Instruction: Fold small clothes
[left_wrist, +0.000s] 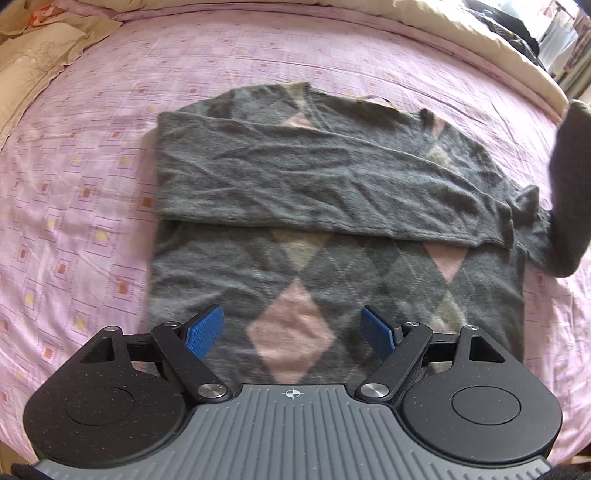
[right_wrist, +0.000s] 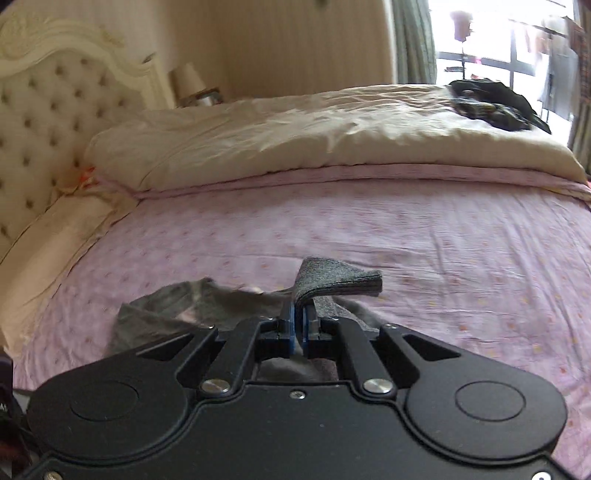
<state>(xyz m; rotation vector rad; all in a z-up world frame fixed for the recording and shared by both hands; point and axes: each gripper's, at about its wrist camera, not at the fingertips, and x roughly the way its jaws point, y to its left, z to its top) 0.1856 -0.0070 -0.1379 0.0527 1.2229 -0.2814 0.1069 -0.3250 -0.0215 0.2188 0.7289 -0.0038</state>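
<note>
A grey argyle sweater (left_wrist: 332, 192) with pink diamonds lies flat on the pink bed sheet (left_wrist: 92, 184). One sleeve is folded across its chest. My left gripper (left_wrist: 293, 328) is open and empty, hovering just above the sweater's lower hem. The other sleeve (left_wrist: 565, 192) rises off the bed at the right edge of the left wrist view. My right gripper (right_wrist: 298, 325) is shut on that sleeve's ribbed cuff (right_wrist: 336, 282) and holds it above the bed; the sweater body (right_wrist: 166, 314) lies below to the left.
A folded cream duvet (right_wrist: 295, 133) lies along the far side of the bed, with dark clothes (right_wrist: 495, 103) on it. A tufted headboard (right_wrist: 44, 110) and pillows (left_wrist: 33, 62) are at the left. A window is behind.
</note>
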